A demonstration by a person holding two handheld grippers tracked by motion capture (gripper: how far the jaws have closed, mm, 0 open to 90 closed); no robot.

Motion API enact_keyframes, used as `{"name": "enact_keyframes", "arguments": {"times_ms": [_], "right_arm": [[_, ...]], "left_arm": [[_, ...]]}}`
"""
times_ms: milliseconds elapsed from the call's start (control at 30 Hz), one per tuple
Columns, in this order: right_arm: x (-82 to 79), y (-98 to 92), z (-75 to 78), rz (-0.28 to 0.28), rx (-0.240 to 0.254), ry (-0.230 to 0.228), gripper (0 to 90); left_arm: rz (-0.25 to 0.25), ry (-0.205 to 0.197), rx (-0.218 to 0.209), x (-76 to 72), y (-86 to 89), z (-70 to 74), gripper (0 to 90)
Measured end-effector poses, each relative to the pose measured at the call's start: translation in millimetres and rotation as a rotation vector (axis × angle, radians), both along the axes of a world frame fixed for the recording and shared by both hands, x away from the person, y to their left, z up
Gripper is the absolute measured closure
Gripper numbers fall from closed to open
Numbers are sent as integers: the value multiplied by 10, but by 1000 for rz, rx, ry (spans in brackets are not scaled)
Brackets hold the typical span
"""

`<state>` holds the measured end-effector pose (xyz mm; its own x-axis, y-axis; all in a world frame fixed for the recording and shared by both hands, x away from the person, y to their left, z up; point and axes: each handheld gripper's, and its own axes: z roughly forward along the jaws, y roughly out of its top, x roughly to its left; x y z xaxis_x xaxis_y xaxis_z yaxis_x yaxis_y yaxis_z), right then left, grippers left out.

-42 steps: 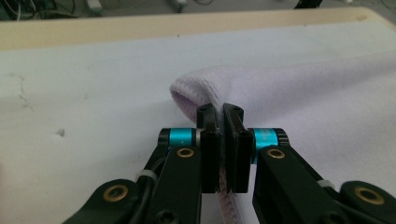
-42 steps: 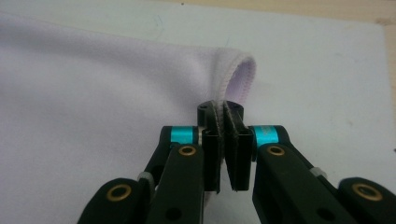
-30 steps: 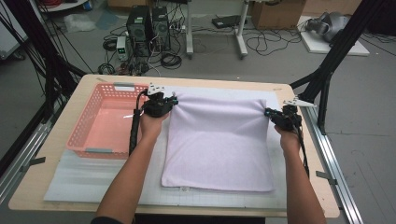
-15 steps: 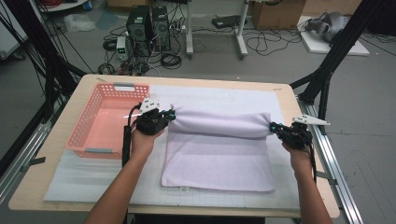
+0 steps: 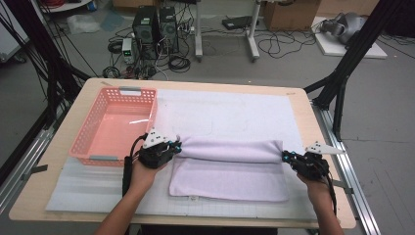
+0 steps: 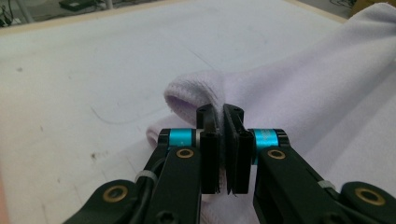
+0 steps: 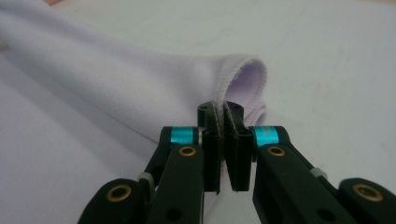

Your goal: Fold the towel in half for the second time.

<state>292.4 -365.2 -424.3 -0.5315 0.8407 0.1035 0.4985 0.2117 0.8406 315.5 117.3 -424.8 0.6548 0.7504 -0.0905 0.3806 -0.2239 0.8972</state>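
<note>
Two grippers pinch one lilac towel [image 5: 230, 169] by its two carried corners, above a white mat [image 5: 230, 110] that covers the table [image 5: 303, 98]. In the high view the left gripper [image 5: 177, 146] sits at the towel's left end and the right gripper [image 5: 285, 156] at its right end, each held in a hand entering from the near edge of the table. Between them the cloth forms a rounded fold running left to right; the lower layer lies flat on the mat on the near side of that fold. The towel occupies the near half of the mat, right of a pink basket [image 5: 98, 147] that stands at the mat's left edge; the left gripper is just beside the basket's near right corner.

Left gripper view: the black jaws of the left gripper [image 6: 223, 116] stand nearly together, with a thin edge of cloth [image 6: 299, 88] clamped between the pads and a curled corner rising just beyond the tips. Right gripper view: the right gripper [image 7: 220, 112] has its jaws likewise almost closed on the hemmed corner of the cloth [image 7: 116, 74], whose stitched edge loops over beyond the tips. In both gripper views, bare mat [image 6: 93, 60] lies beyond the fold.
</note>
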Motion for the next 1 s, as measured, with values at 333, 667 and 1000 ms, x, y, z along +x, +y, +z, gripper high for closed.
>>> {"name": "enact_keyframes", "arguments": {"times_ms": [333,667,1000], "right_arm": [[3,7,10,-38,3,-7,620],[350,44,273,-31,-9,18,480],[488,151,114,28,-40,89,834]], "left_arm": [[6,20,-4,75,-23,32,406],[35,112,21,384,-86,27,444],[-20,104,93,249,-160,32,842]]}}
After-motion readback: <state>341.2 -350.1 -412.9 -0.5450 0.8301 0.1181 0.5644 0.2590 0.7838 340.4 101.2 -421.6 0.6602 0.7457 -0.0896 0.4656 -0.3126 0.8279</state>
